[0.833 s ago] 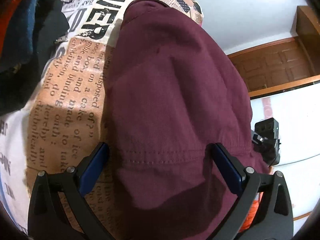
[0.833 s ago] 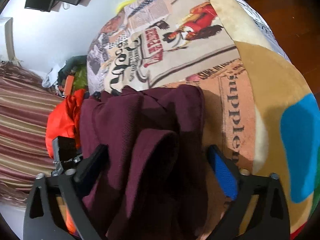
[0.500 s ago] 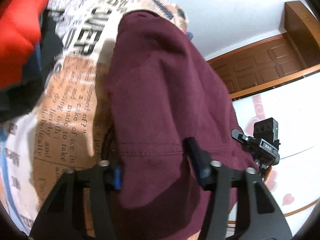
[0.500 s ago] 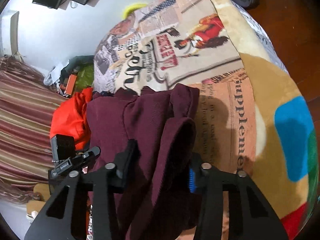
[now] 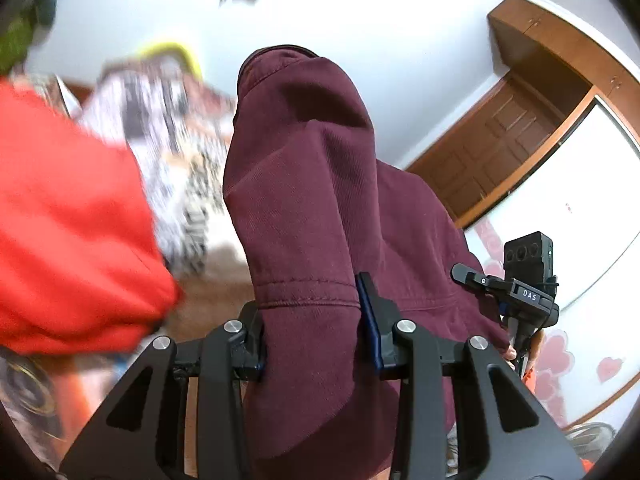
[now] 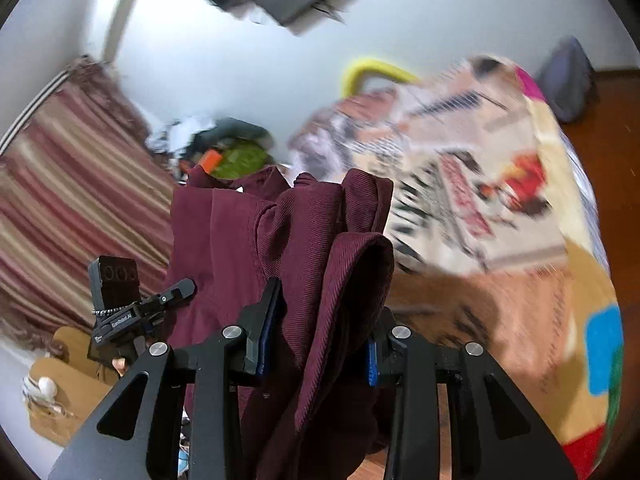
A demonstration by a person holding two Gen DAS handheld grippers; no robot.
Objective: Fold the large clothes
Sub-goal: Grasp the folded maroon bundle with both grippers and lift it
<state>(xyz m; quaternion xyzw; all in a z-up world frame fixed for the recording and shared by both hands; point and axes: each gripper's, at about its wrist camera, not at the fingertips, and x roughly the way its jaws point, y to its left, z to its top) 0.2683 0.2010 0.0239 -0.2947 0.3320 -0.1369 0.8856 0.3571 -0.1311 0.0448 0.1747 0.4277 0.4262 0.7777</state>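
Both my left tool [image 5: 310, 320] and right tool [image 6: 320, 328] have clamped the dark maroon cotton garment [image 5: 320, 184] and lifted it off the newspaper-print bedspread [image 6: 480, 208], ready for folding.

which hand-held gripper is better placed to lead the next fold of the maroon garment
Left, probably: the left hand-held gripper pinches a flat stitched hem of the maroon garment, while the right hand-held gripper clamps a bunched fold.
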